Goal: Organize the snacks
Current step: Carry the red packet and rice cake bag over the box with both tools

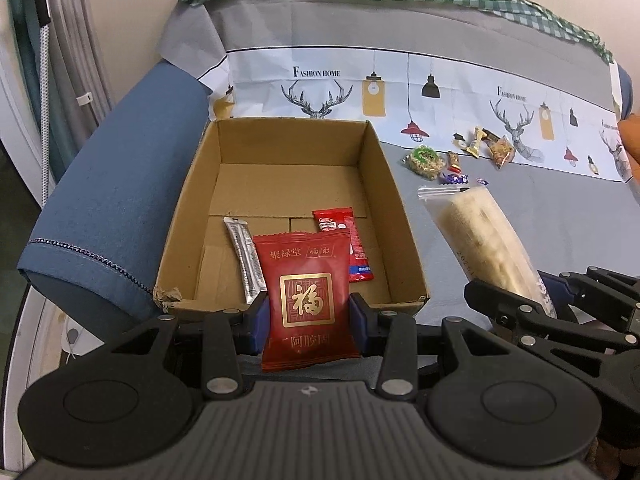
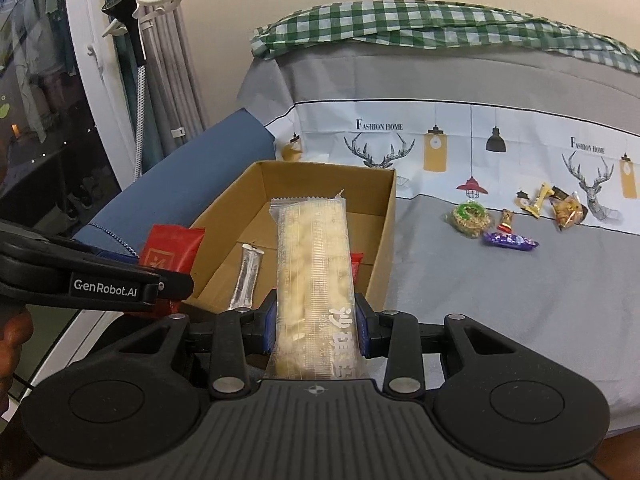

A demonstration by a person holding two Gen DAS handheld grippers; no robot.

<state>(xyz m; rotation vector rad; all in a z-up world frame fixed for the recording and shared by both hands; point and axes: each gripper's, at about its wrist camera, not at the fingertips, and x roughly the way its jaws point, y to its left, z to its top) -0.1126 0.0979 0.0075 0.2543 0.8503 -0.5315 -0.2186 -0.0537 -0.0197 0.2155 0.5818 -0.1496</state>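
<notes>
The left gripper (image 1: 308,316) is sitting level and pointing forward, its blue pads (image 1: 261,320) closed in from both sides on a red packet (image 1: 306,300). The right gripper (image 2: 316,330) is likewise pointing forward, its pads (image 2: 362,330) pressing the near end of a long clear bar (image 2: 314,276). The two are sitting side by side, the left one's black arm (image 2: 92,280) crossing the left edge of the right wrist view.

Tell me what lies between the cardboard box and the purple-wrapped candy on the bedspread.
Only bare grey bedspread lies between the cardboard box and the purple candy; the right wrist view shows it.
</notes>
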